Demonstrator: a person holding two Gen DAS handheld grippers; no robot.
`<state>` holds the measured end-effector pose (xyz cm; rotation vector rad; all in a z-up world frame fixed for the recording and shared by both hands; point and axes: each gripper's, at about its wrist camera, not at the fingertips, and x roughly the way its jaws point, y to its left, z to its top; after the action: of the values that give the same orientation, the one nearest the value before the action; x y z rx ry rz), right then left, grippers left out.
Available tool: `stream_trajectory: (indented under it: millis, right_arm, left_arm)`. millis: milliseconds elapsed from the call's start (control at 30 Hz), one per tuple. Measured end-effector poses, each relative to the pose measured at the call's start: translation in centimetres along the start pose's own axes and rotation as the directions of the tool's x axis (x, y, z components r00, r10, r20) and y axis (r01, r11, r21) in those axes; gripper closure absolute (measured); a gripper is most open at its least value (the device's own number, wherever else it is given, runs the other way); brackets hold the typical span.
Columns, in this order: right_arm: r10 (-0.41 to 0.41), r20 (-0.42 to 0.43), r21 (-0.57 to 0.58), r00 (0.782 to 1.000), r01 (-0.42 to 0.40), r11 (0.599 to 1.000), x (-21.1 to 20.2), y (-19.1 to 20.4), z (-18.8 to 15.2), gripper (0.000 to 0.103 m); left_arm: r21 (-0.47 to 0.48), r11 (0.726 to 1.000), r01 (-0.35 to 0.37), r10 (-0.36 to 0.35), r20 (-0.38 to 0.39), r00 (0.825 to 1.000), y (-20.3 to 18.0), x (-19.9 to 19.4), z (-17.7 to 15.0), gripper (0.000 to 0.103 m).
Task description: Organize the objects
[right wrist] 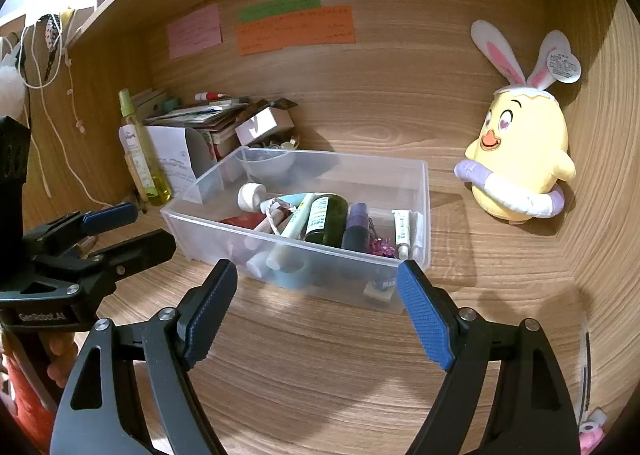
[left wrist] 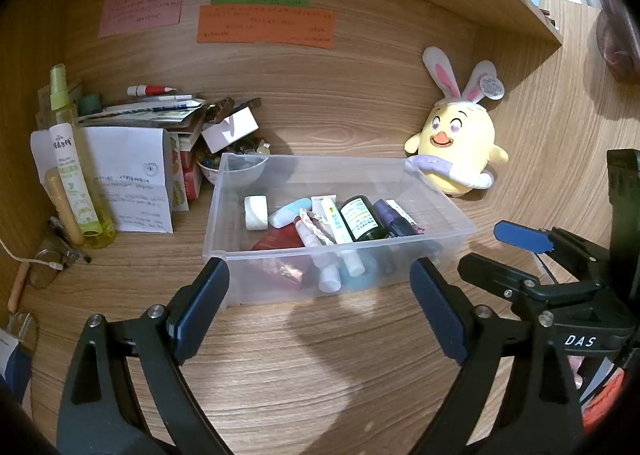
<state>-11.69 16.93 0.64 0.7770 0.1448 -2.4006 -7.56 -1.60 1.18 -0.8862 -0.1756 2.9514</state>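
Observation:
A clear plastic bin [left wrist: 448, 211] [right wrist: 425, 191] stands on the wooden desk, holding several small items: a dark bottle [left wrist: 362, 219] [right wrist: 326, 221], white tubes, a tape roll [left wrist: 256, 212] and a purple bottle [right wrist: 357, 225]. My left gripper [left wrist: 320, 287] is open and empty, just in front of the bin's near wall. My right gripper [right wrist: 318, 295] is open and empty, also in front of the bin. The right gripper also shows at the right of the left wrist view [left wrist: 504, 255]. The left gripper also shows at the left of the right wrist view [right wrist: 132, 231].
A yellow plush chick [left wrist: 456, 147] [right wrist: 520, 159] sits right of the bin. At the left stand a green spray bottle [left wrist: 76, 175] [right wrist: 140, 151], a folded paper [left wrist: 132, 179], stacked books and a small bowl [left wrist: 212, 171]. Coloured notes [left wrist: 264, 23] hang on the back wall.

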Motion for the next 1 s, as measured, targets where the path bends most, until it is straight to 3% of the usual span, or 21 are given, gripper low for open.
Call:
stream_trajectory:
  millis: [1000]
  right_arm:
    - [-0.001,-0.003,-0.002,1.000,0.001,1.000,-0.02,-0.01,-0.17,0.022]
  left_arm:
    - [-0.012,1.000,0.015,-0.015,-0.010,1.000,-0.15,0.17,-0.29,0.003]
